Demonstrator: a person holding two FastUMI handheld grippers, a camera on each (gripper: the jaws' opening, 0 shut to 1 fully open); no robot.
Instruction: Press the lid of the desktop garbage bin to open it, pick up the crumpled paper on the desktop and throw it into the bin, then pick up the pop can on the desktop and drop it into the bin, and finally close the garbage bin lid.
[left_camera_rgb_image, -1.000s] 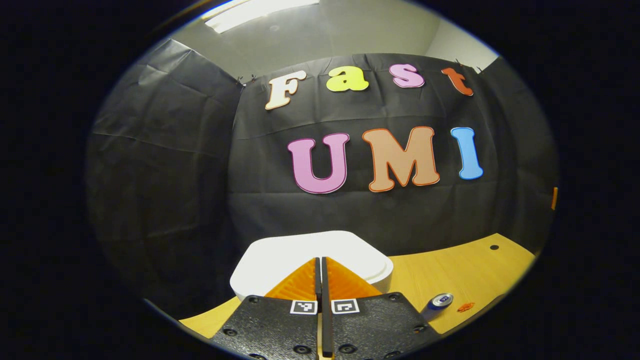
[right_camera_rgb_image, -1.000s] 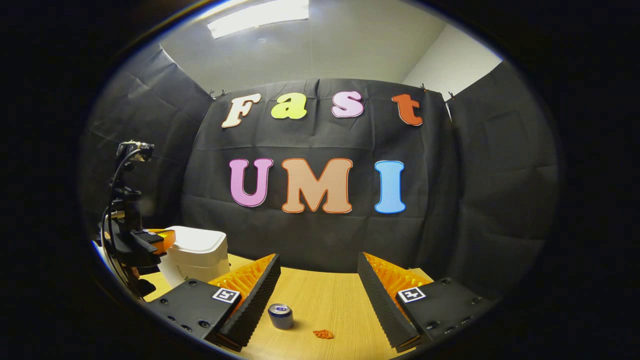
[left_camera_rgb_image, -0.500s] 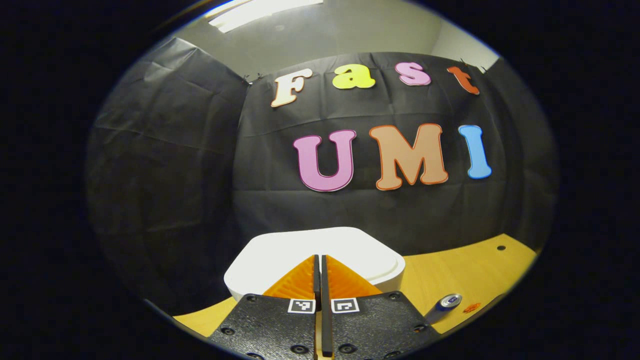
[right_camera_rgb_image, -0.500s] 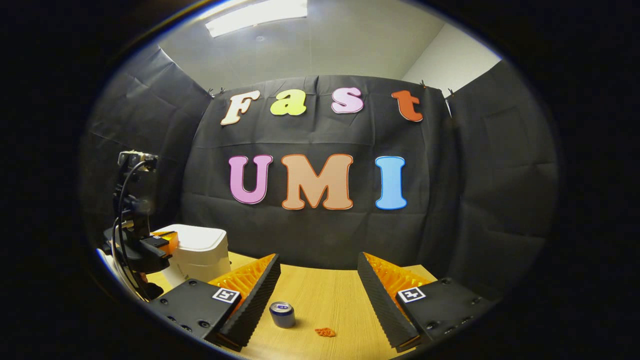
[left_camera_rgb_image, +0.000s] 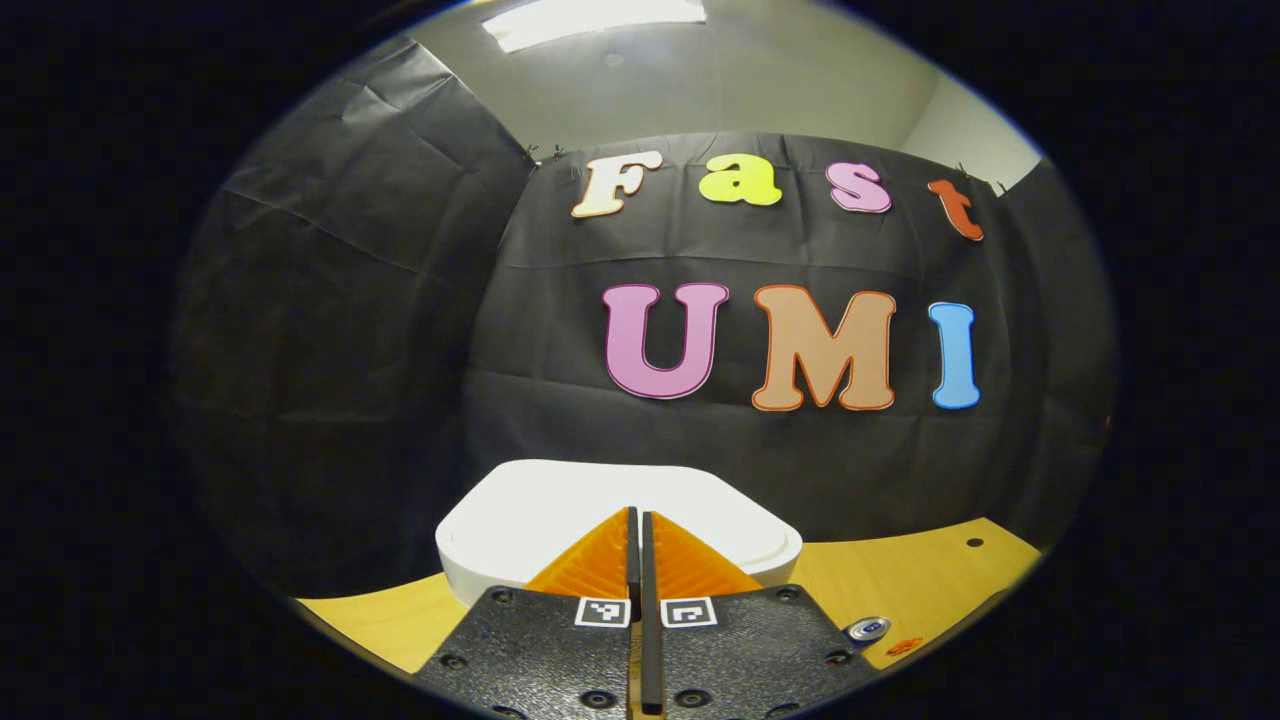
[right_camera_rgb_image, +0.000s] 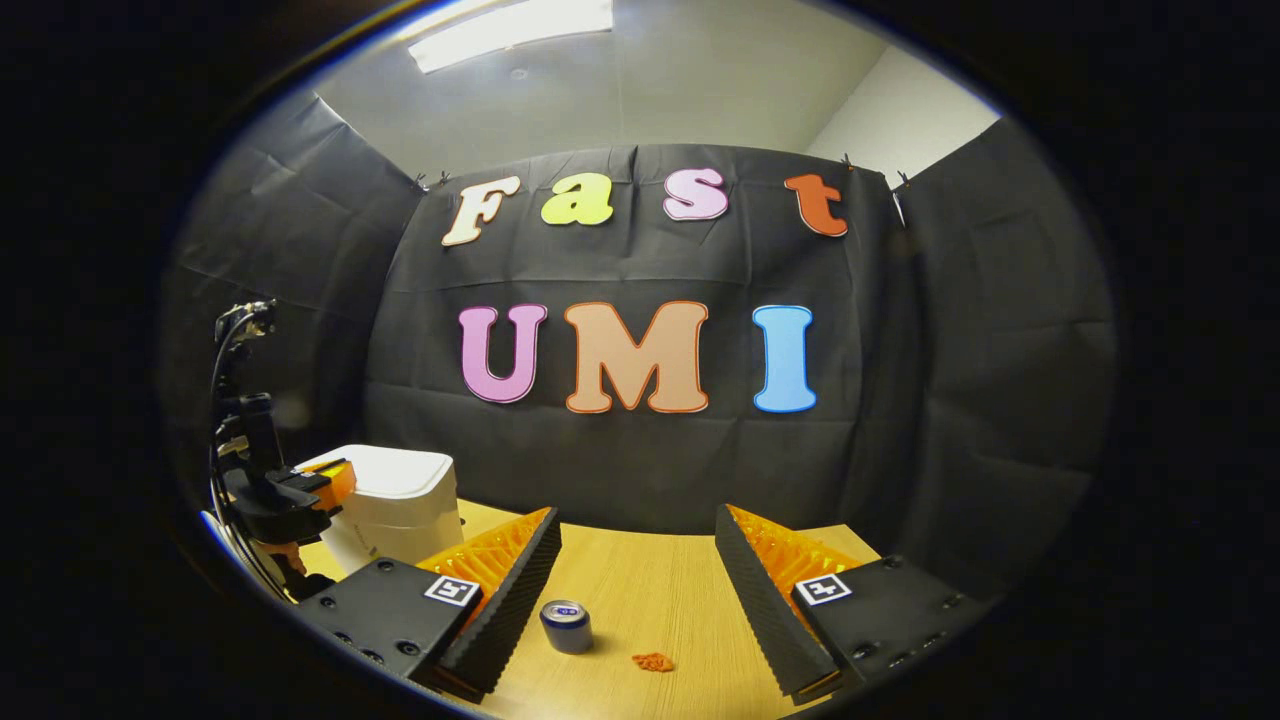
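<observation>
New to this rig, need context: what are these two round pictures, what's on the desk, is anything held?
There is no robot arm: a person holds a two-finger gripper in each hand, and each carries a fisheye camera looking along its own fingers.

In the left gripper view, the left gripper is shut, holding nothing, its tips over the closed lid of the white garbage bin.

In the right gripper view, the right gripper is open and empty above the wooden desktop. Between its fingers stand the pop can, upright, and the small orange crumpled paper, apart from each other. The left gripper appears there at far left, at the bin.
</observation>
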